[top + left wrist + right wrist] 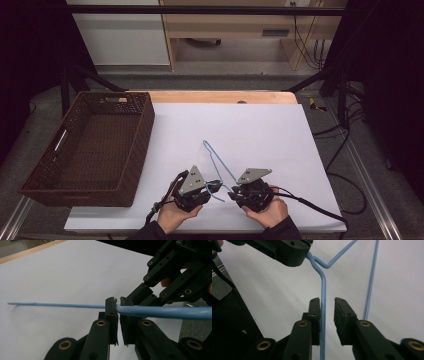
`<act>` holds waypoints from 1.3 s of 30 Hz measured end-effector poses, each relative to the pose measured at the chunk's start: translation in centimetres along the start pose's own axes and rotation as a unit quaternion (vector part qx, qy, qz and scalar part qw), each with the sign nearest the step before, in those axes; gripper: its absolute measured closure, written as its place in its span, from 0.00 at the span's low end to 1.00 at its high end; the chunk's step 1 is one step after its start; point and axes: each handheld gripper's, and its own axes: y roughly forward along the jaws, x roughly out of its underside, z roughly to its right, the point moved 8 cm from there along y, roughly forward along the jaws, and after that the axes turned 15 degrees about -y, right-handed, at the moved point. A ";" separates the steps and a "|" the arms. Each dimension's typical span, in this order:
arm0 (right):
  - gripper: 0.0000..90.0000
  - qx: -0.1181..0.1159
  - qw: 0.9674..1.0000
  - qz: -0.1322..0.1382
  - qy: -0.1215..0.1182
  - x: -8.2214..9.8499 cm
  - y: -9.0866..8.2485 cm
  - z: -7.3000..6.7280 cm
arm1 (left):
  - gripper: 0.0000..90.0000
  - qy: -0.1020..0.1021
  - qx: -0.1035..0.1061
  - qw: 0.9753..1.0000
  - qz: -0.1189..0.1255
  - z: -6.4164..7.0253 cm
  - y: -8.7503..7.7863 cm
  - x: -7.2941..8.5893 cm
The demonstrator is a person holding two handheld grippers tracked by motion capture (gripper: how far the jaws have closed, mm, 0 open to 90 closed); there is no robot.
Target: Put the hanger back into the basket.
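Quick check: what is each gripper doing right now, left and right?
Left gripper: shut on the blue wire.
Right gripper: open, with the wire between its jaws but a gap on one side.

Landmark = basket [90,150], sits at left edge of table [260,120], hanging a bit over the sheet's left side. Wire hanger [216,162] lies well right of basket, on sheet, nearer the person than basket's far rim. Left gripper [212,187] just right of basket's near corner, at hanger's near end. Right gripper [234,192] farther right again, beside left one, hanger wire btwn them. Hands below both, at table's near edge.
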 end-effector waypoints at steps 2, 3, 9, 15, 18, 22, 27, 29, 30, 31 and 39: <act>0.93 -0.002 1.000 0.000 0.002 -0.1 0.0 -0.2 | 0.94 0.000 0.000 1.000 0.001 0.0 0.0 0.0; 0.96 -0.007 1.000 0.000 0.002 -0.1 0.0 -0.3 | 0.94 0.000 0.000 1.000 0.001 0.0 0.0 0.0; 0.97 0.001 1.000 -0.006 -0.005 -0.1 -0.1 -0.3 | 0.82 0.011 0.004 1.000 0.002 0.2 0.1 0.0; 0.97 0.010 1.000 -0.003 -0.011 -0.2 -1.1 0.4 | 0.59 0.028 -0.003 1.000 0.008 -0.4 -1.0 -0.2; 0.98 -0.003 1.000 0.013 -0.020 -0.7 -2.3 0.7 | 0.42 0.038 -0.020 0.999 0.010 -1.4 -2.0 -0.6; 0.98 -0.024 0.999 0.032 -0.029 -1.2 -3.5 1.0 | 0.30 0.053 -0.031 0.998 0.003 -2.3 -3.2 -1.1; 0.98 -0.041 0.997 0.040 -0.048 -2.1 -4.0 1.0 | 0.25 0.070 -0.044 0.997 -0.007 -3.1 -4.6 -1.6; 0.98 -0.068 0.995 0.047 -0.058 -2.9 -4.0 0.6 | 0.24 0.091 -0.056 0.994 -0.018 -3.5 -5.2 -1.7; 0.98 -0.068 0.995 0.047 -0.058 -2.9 -4.0 0.6 | 0.24 0.101 -0.060 0.993 -0.024 -3.7 -5.3 -1.7; 0.98 -0.072 0.994 0.051 -0.061 -3.2 -4.0 0.5 | 0.24 0.107 -0.063 0.992 -0.028 -3.8 -5.4 -1.8; 0.98 -0.104 0.991 0.059 -0.063 -4.0 -3.7 -0.1 | 0.31 0.165 -0.072 0.982 -0.051 -4.1 -4.5 -1.6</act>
